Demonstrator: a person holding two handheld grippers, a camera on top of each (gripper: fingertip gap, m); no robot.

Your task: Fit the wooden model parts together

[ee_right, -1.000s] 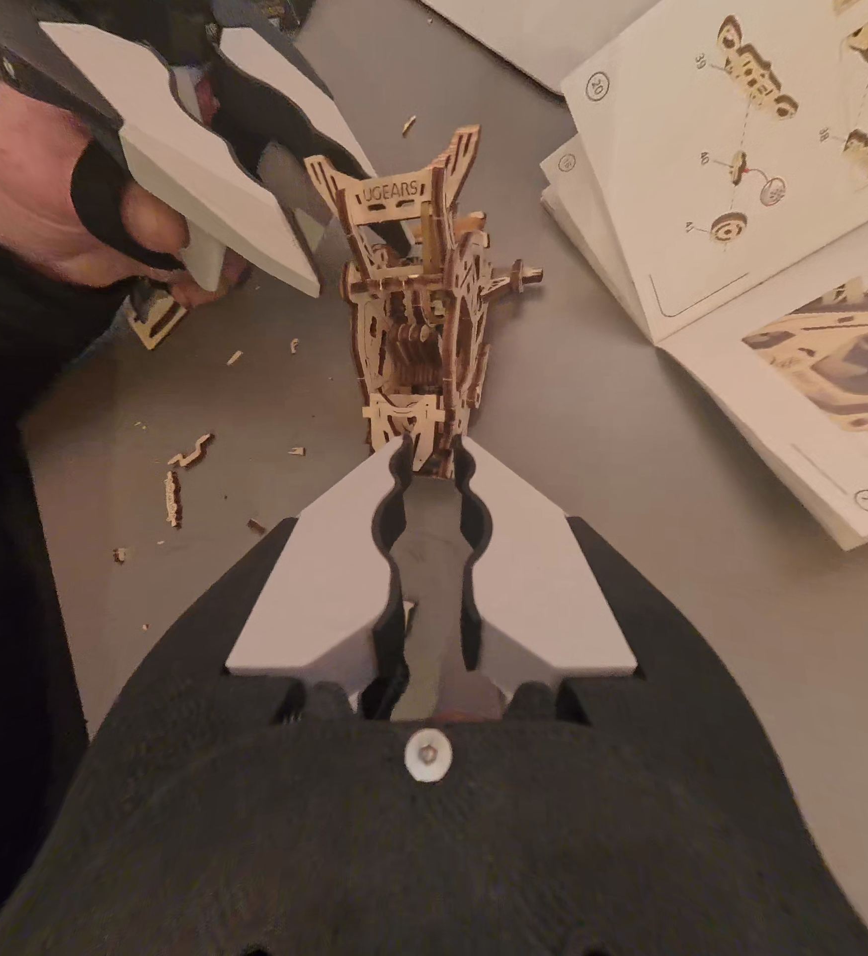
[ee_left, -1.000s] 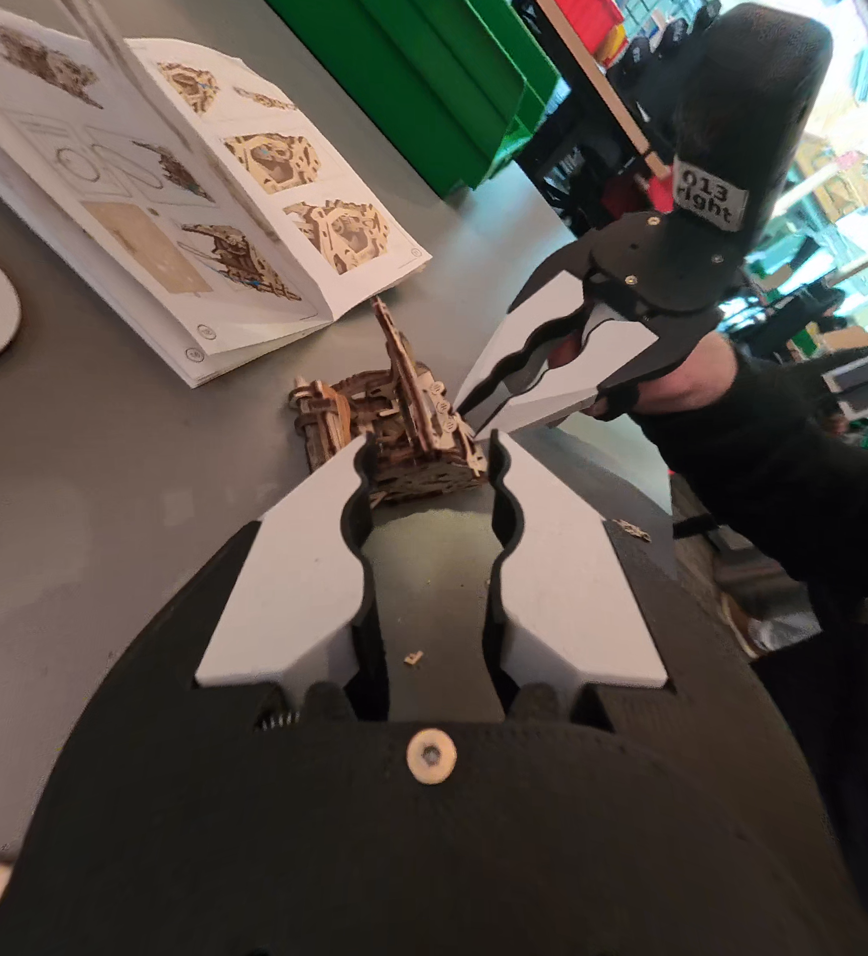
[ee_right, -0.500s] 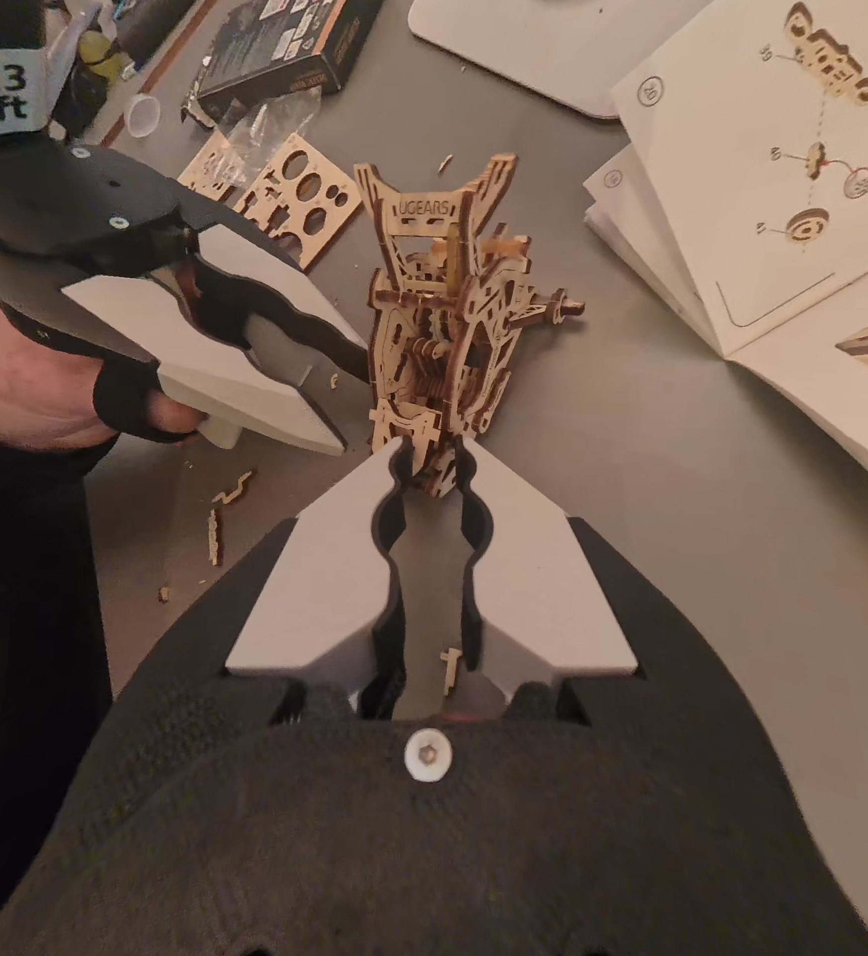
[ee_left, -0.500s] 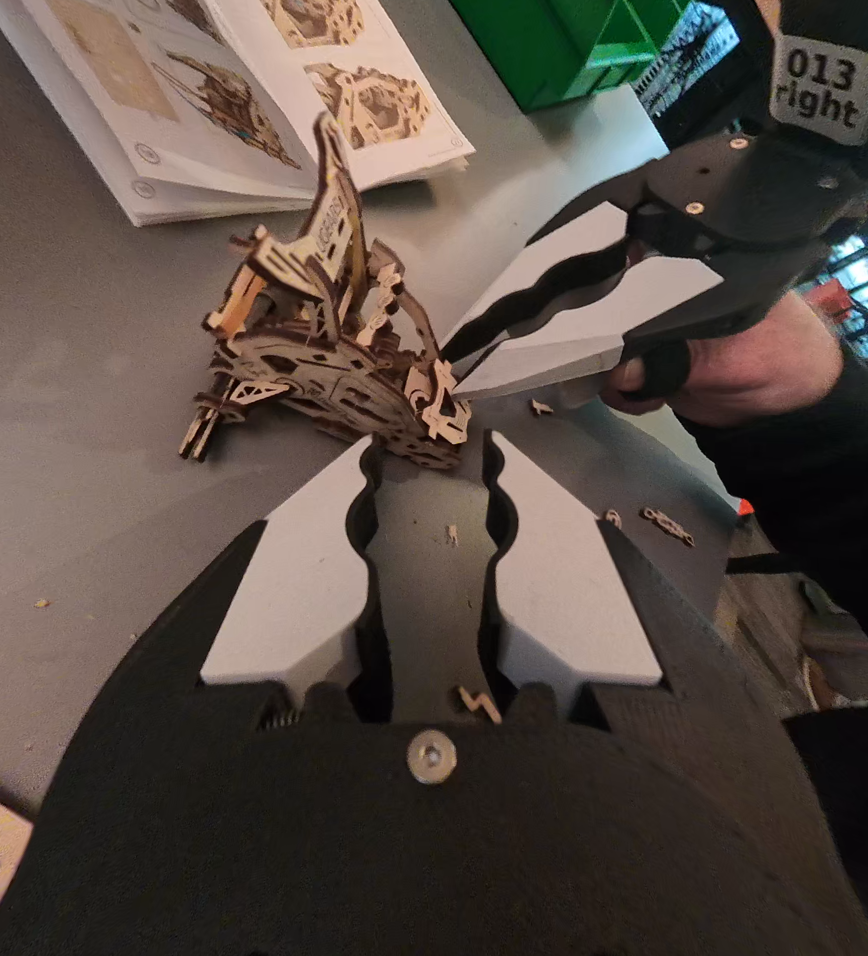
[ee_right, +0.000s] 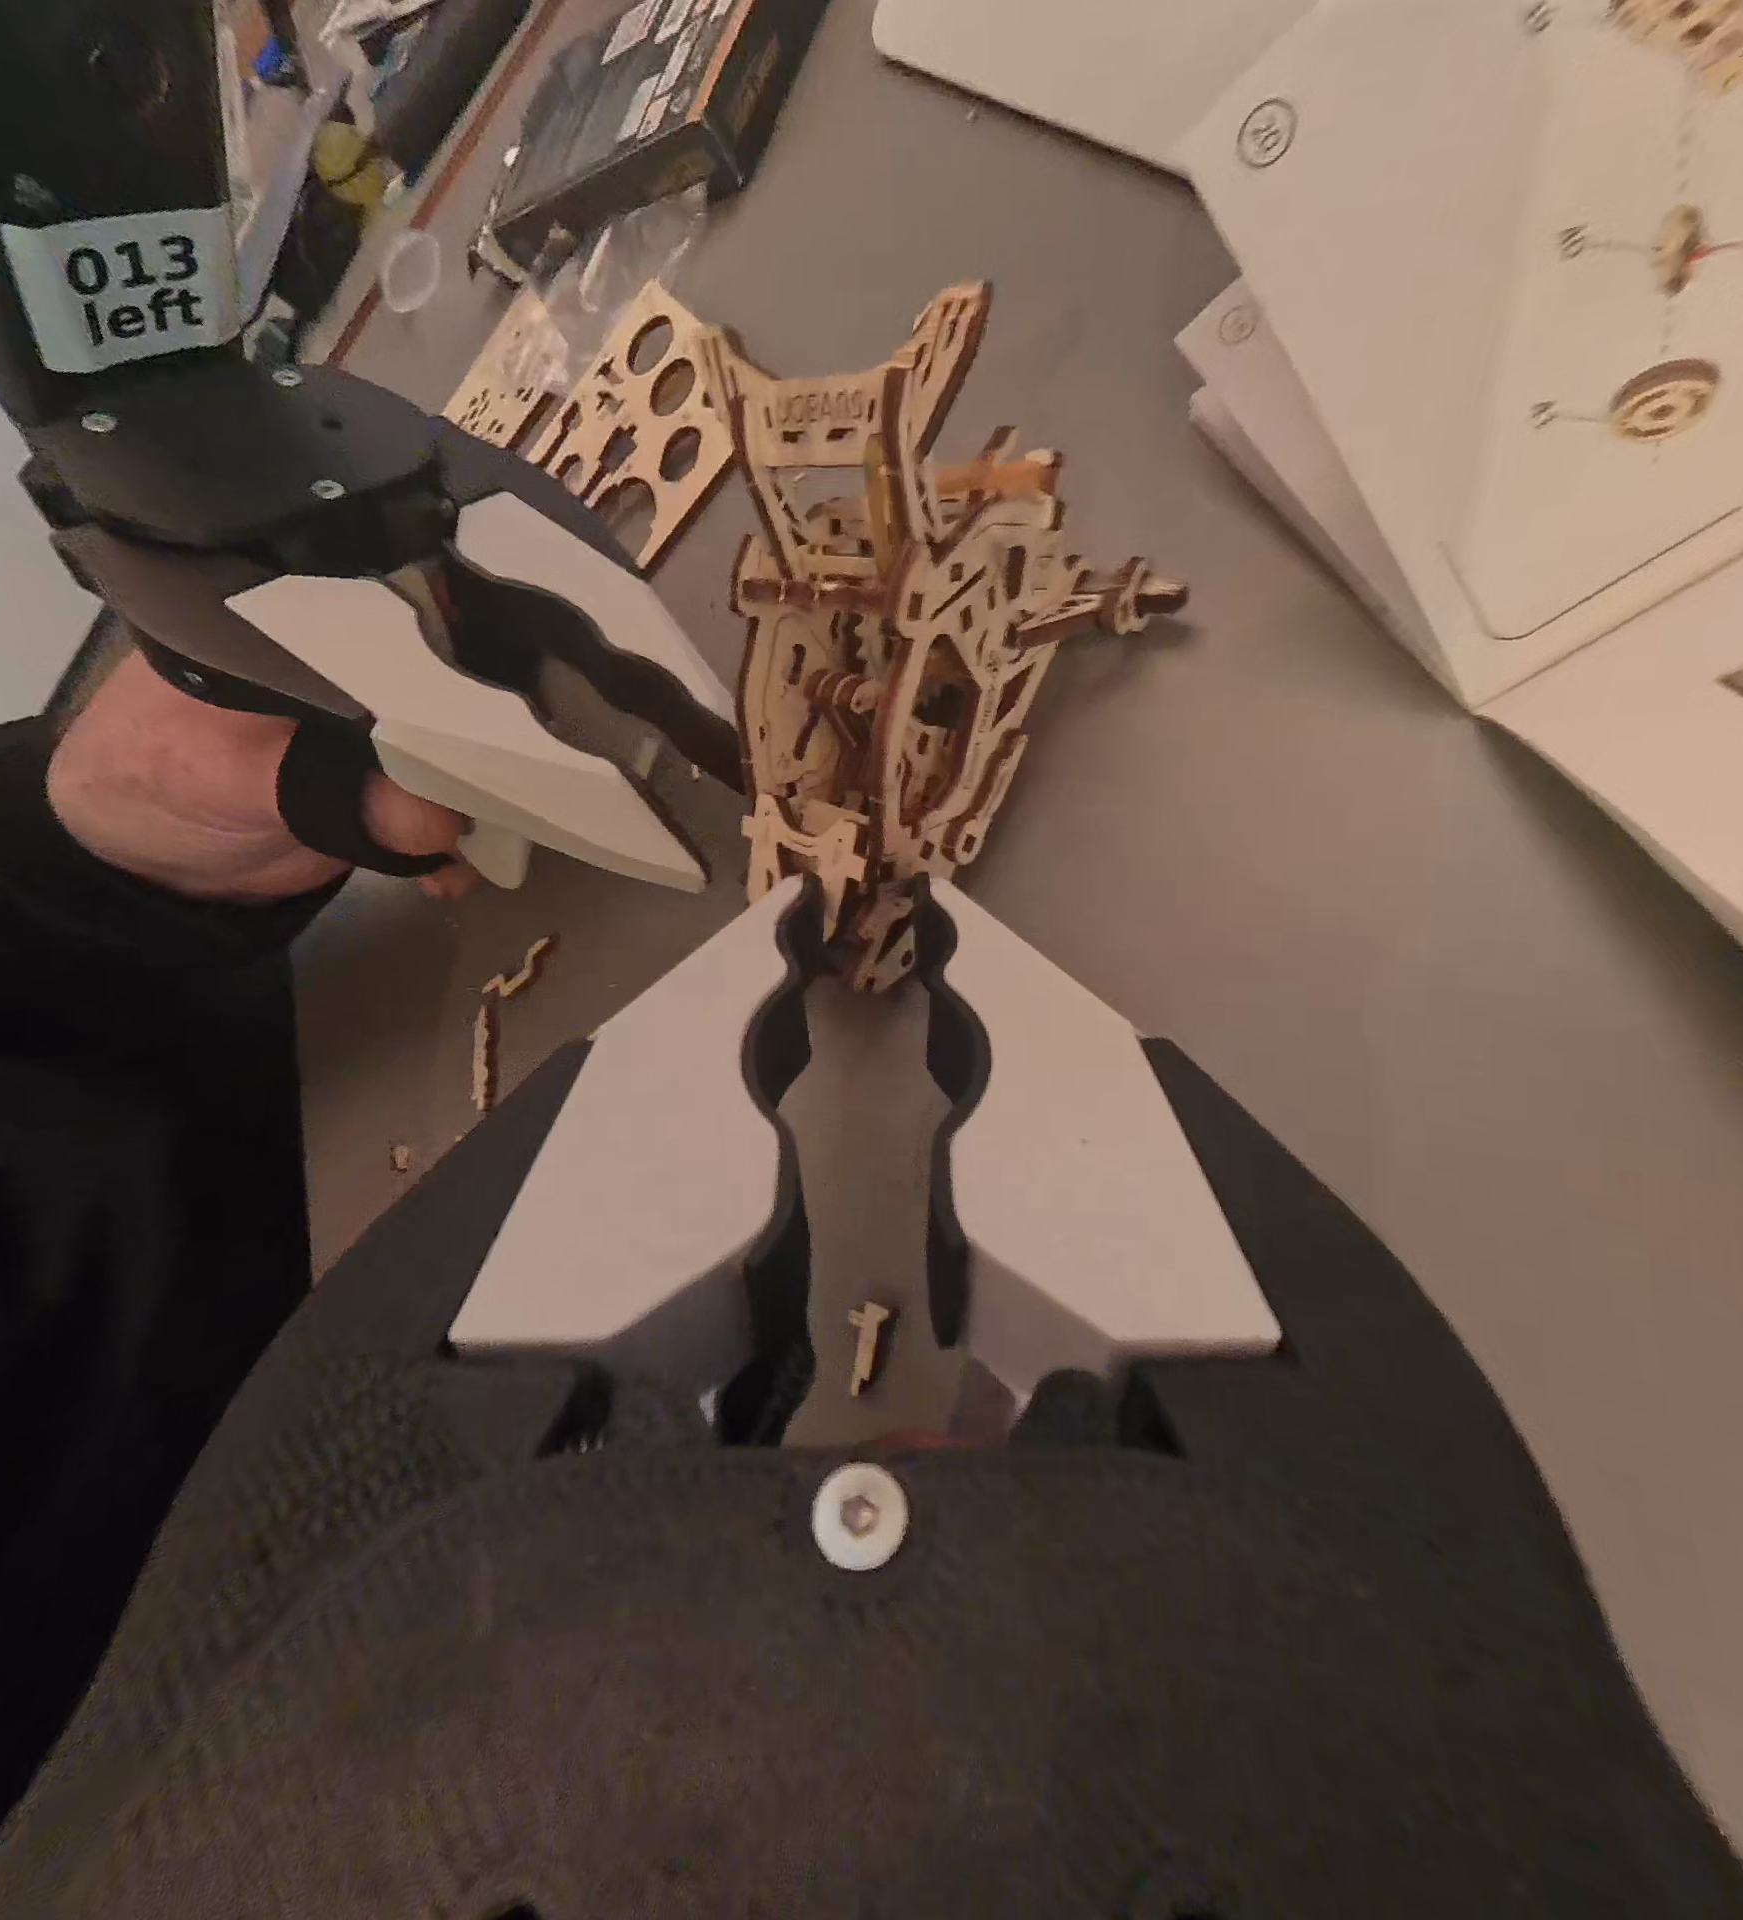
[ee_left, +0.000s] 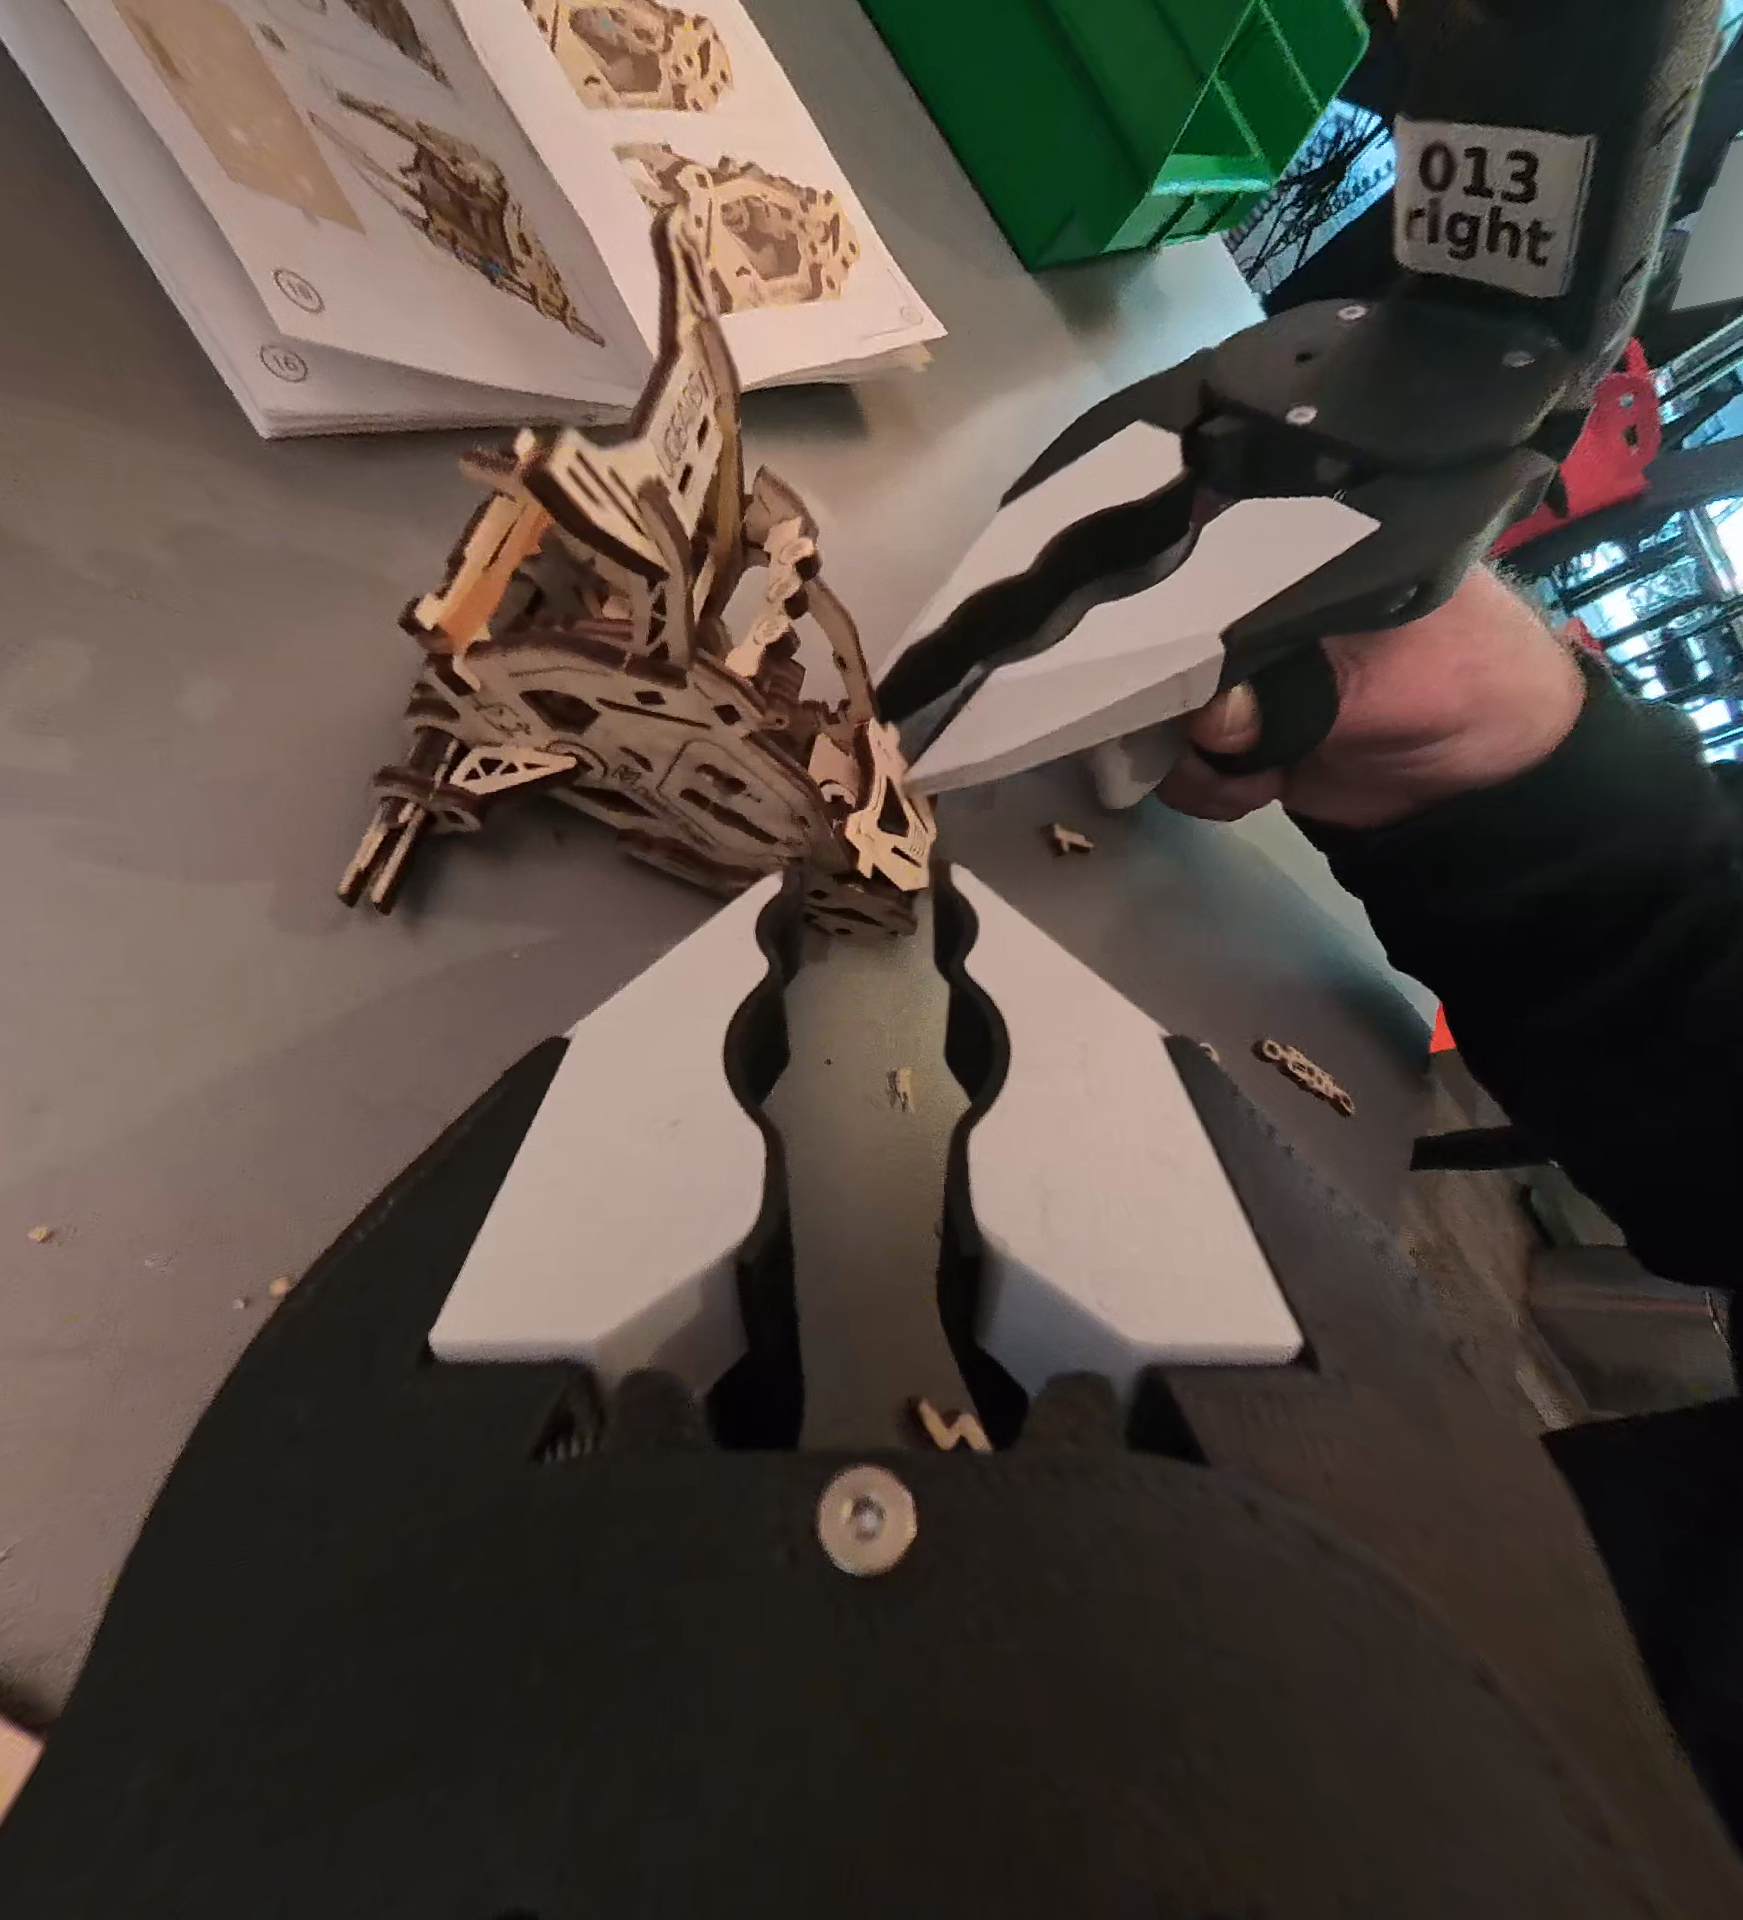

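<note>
The wooden model point(ee_left: 638, 665), a half-built gear mechanism with a forked upright piece, stands tilted on the grey table point(ee_left: 119, 727). My left gripper point(ee_left: 862, 904) has its jaws narrowed onto the model's near lower end, which fills the gap between the tips. My right gripper point(ee_right: 864, 914) is shut on the lower end of the model point(ee_right: 888, 665). The right gripper point(ee_left: 903, 743) also shows in the left wrist view, its tips at the same end of the model. The left gripper point(ee_right: 716, 826) shows in the right wrist view, against the model's left side.
An open instruction booklet point(ee_left: 410, 208) lies behind the model. Green bins point(ee_left: 1106, 114) stand at the far edge. A punched-out wooden sheet point(ee_right: 628, 416) and a dark box point(ee_right: 638, 114) lie beyond the model. Small wooden scraps point(ee_right: 493, 1018) litter the table. My left and right fingertips are right by each other.
The model has been tipped up from lying low on the table. My left gripper has come in to its lower end and its jaws have narrowed onto it. My right gripper keeps its hold.
</note>
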